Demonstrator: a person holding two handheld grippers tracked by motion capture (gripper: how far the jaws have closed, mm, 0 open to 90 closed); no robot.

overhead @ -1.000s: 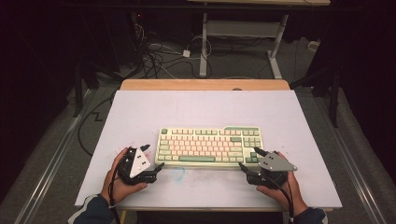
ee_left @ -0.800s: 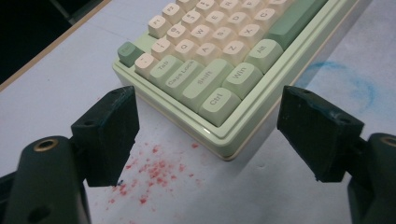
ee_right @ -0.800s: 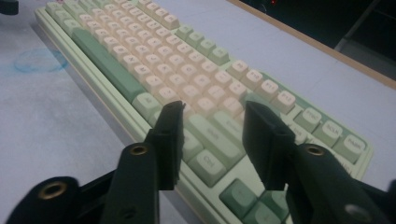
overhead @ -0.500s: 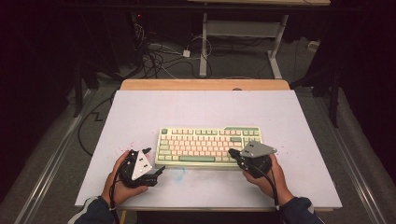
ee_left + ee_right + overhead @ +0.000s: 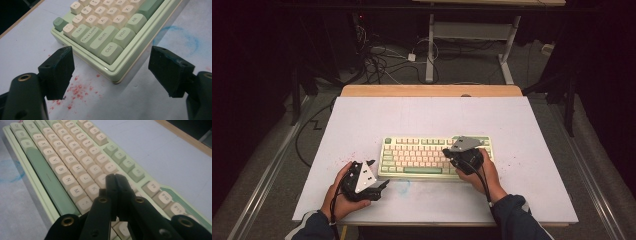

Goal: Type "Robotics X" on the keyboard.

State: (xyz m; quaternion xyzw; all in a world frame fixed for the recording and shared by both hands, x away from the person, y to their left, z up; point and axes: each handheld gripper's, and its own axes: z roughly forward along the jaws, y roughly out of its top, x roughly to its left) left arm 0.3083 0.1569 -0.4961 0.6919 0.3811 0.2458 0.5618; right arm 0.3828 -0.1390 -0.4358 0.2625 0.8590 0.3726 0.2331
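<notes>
Since the earlier frame I had moved the right gripper point(image 5: 451, 151) from beside the keyboard's point(image 5: 422, 152) right end inward over its keys; its jaws had just been closing and stood fully together, with nothing between them; the left gripper point(image 5: 379, 175) rested by the near-left corner, jaws wide and holding nothing. The keyboard lay at the middle of the tabletop point(image 5: 522, 125); I judged a key press imminent but not yet made. The right gripper view resolved the key legends under the tips; the left gripper view showed red specks point(image 5: 80, 88) and a blue smear point(image 5: 180, 35).
</notes>
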